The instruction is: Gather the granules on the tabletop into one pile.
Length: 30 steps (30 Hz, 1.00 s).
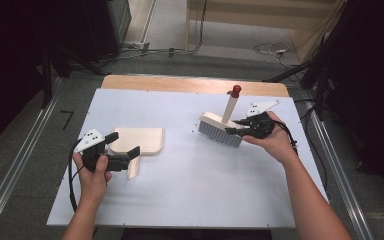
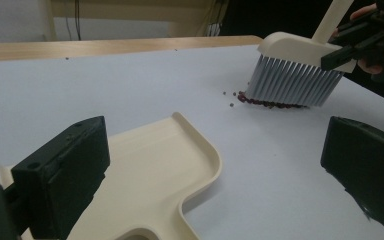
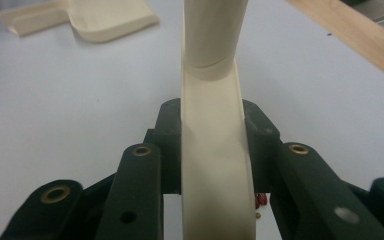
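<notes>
Right now the right gripper (image 1: 239, 128) is clamping its fingers on the brush (image 1: 221, 129); the dustpan (image 1: 139, 141) is lying leftward, seemingly between the left gripper's (image 1: 126, 144) spread fingers.

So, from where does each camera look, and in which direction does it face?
High view: above the person's side, facing forward and down on the table; both forearms, left gripper, right gripper.
Left gripper view: rides the left gripper, over the dustpan toward the brush; open jaws.
Right gripper view: rides the right gripper, along jaws clamping the brush.
All three share brush and dustpan.
</notes>
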Each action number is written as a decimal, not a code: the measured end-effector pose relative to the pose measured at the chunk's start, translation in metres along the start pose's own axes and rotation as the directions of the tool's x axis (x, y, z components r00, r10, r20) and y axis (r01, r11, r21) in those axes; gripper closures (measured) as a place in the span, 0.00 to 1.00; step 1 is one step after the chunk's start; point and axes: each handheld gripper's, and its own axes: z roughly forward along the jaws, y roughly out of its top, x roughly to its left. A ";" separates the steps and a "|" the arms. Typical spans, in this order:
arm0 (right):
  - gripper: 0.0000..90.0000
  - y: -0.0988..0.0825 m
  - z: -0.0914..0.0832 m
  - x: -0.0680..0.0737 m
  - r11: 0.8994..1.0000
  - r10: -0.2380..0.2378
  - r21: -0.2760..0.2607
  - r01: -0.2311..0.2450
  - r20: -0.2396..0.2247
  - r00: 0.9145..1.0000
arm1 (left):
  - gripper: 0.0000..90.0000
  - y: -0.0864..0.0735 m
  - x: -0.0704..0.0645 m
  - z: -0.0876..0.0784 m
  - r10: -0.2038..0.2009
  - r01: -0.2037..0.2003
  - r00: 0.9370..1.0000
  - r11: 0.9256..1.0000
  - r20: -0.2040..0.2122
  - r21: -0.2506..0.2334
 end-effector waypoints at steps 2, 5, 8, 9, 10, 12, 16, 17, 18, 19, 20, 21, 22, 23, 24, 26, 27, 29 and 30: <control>0.73 0.006 -0.002 0.006 0.999 0.024 -0.024 -0.024 0.010 1.000 | 0.00 0.000 0.000 0.000 -0.001 0.001 1.000 1.000 0.000 0.001; 0.73 0.017 0.004 0.021 0.993 0.115 -0.044 -0.114 0.013 0.993 | 0.00 0.000 -0.001 0.001 0.001 -0.001 1.000 1.000 0.000 0.003; 0.73 0.028 0.022 0.042 0.982 0.187 -0.040 -0.184 0.060 0.981 | 0.00 0.000 -0.001 0.002 0.004 -0.004 1.000 1.000 0.003 0.004; 0.73 0.031 0.030 0.048 0.979 0.203 -0.029 -0.202 0.084 0.975 | 0.00 0.000 -0.002 0.002 0.004 -0.004 1.000 1.000 0.004 0.003; 0.73 0.033 0.039 0.053 0.977 0.215 -0.018 -0.214 0.107 0.971 | 0.00 0.000 -0.002 0.001 0.007 -0.007 1.000 1.000 0.005 0.005; 0.73 0.035 0.056 0.060 0.968 0.247 -0.003 -0.250 0.160 0.956 | 0.00 0.000 -0.001 0.001 0.007 -0.007 1.000 1.000 0.004 0.002; 0.73 0.034 0.069 0.060 0.930 0.366 -0.042 -0.366 0.204 0.908 | 0.00 0.000 0.000 -0.002 0.002 -0.002 1.000 1.000 0.005 -0.006; 0.73 0.034 0.068 0.059 0.922 0.386 -0.047 -0.386 0.226 0.895 | 0.00 0.000 0.000 -0.002 0.001 -0.001 1.000 1.000 0.003 -0.007; 0.73 0.033 0.066 0.058 0.912 0.406 -0.049 -0.407 0.240 0.882 | 0.00 0.000 0.001 -0.001 0.002 -0.002 1.000 1.000 0.004 -0.006; 0.73 0.032 0.064 0.056 0.906 0.420 -0.052 -0.421 0.252 0.872 | 0.00 0.000 0.001 -0.001 0.002 -0.002 1.000 1.000 0.005 -0.004; 0.73 0.030 0.061 0.055 0.897 0.437 -0.056 -0.438 0.262 0.861 | 0.00 0.000 0.001 -0.001 0.004 -0.004 1.000 1.000 0.006 -0.004; 0.73 0.028 0.058 0.053 0.891 0.448 -0.058 -0.450 0.273 0.851 | 0.00 0.000 0.000 -0.001 0.003 -0.003 1.000 1.000 0.006 -0.003; 0.73 0.025 0.055 0.052 0.883 0.464 -0.064 -0.465 0.276 0.842 | 0.00 0.000 0.000 0.000 0.004 -0.004 1.000 1.000 0.005 0.001; 0.73 0.023 0.052 0.050 0.876 0.477 -0.072 -0.477 0.280 0.833 | 0.00 0.000 0.000 0.000 0.003 -0.003 1.000 1.000 0.007 0.000; 0.73 0.020 0.049 0.048 0.871 0.486 -0.076 -0.486 0.289 0.825 | 0.00 0.000 -0.001 0.000 0.004 -0.004 1.000 1.000 0.006 -0.001; 0.73 0.016 0.043 0.045 0.862 0.501 -0.088 -0.499 0.299 0.812 | 0.00 0.000 -0.002 0.001 0.003 -0.003 1.000 1.000 0.007 -0.003; 0.73 0.014 0.041 0.044 0.856 0.512 -0.094 -0.509 0.299 0.805 | 0.00 0.000 -0.002 0.001 0.005 -0.005 1.000 1.000 0.007 0.000; 0.73 0.013 0.037 0.043 0.852 0.519 -0.103 -0.514 0.294 0.803 | 0.00 0.000 -0.002 0.001 0.007 -0.007 1.000 1.000 0.004 0.002; 0.73 0.013 0.035 0.043 0.851 0.521 -0.107 -0.514 0.291 0.802 | 0.00 0.000 -0.002 0.001 0.008 -0.008 1.000 1.000 0.004 0.004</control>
